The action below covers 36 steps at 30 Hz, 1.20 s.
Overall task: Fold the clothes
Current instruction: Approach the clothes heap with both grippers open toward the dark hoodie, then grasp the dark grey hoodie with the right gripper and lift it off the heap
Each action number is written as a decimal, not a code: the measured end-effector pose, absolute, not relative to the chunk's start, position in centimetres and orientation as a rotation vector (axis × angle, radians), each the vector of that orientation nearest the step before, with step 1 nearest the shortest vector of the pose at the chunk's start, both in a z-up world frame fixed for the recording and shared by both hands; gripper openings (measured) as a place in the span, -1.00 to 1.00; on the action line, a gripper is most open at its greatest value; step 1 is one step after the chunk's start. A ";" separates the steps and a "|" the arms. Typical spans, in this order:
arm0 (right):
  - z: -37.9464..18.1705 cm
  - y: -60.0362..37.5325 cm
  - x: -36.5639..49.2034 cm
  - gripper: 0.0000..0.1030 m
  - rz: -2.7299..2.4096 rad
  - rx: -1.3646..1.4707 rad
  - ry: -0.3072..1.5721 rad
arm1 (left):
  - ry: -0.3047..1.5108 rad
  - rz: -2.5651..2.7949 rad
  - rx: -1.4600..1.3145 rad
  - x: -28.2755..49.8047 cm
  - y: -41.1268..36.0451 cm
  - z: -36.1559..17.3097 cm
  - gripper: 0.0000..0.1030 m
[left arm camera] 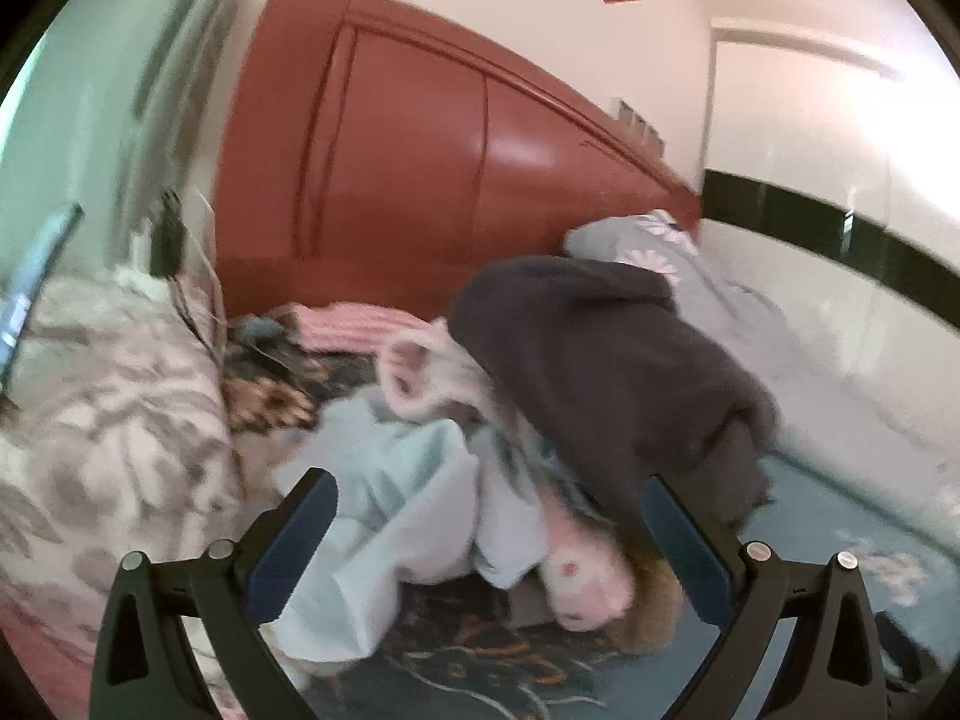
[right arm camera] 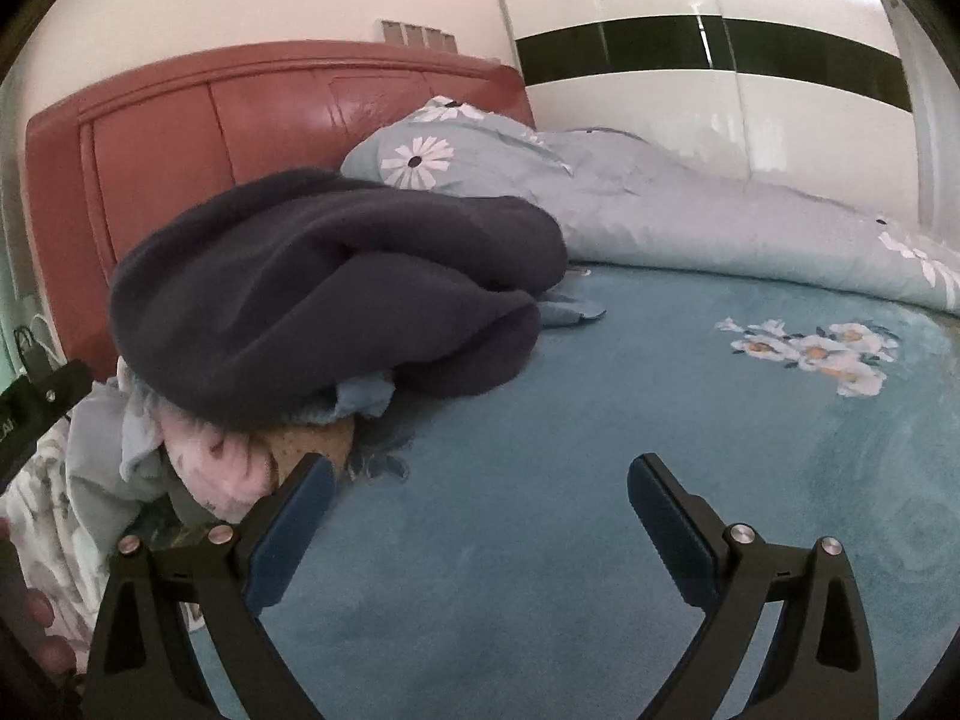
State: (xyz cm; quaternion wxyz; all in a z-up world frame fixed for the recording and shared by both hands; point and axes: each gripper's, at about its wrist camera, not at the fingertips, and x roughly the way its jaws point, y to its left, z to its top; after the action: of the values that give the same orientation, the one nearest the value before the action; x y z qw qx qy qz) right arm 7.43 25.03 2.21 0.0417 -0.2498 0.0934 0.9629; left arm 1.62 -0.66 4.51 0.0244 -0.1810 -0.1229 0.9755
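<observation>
A heap of clothes lies on the bed. On top is a dark grey fleece garment [left arm camera: 606, 360] [right arm camera: 336, 294]. Under it are a pale blue garment [left arm camera: 408, 510] [right arm camera: 138, 438], a pink fluffy piece [left arm camera: 582, 588] [right arm camera: 222, 468] and a tan piece [right arm camera: 312, 444]. My left gripper [left arm camera: 486, 498] is open, its jaws wide apart just above the pale blue garment, holding nothing. My right gripper [right arm camera: 480, 480] is open and empty over the bare blue bedspread [right arm camera: 600, 480], just right of the heap.
A red headboard [left arm camera: 420, 168] [right arm camera: 240, 114] stands behind the heap. A pale blue daisy-print quilt [right arm camera: 660, 210] lies bunched at the back right. A grey floral pillow [left arm camera: 108, 390] sits at the left. A white wardrobe [right arm camera: 720, 90] stands beyond the bed.
</observation>
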 end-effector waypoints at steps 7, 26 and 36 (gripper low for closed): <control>3.1 24.0 7.3 0.92 2.973 -0.859 0.110 | -0.373 2.997 -0.602 1.2 -0.7 4.2 1.00; 12.4 19.5 2.3 0.92 3.233 -0.725 -0.172 | -0.472 2.950 -0.706 0.5 -1.5 3.2 1.00; 11.1 10.0 -5.7 0.92 3.295 -1.077 -0.568 | -0.450 3.013 -0.787 0.4 -3.7 3.0 1.00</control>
State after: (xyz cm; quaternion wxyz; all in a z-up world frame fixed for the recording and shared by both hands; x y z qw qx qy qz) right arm -5.70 10.02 11.08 -0.1845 -0.3015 -0.1589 0.9218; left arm 0.39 -3.71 3.03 -0.0024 -0.2500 -0.1431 0.9576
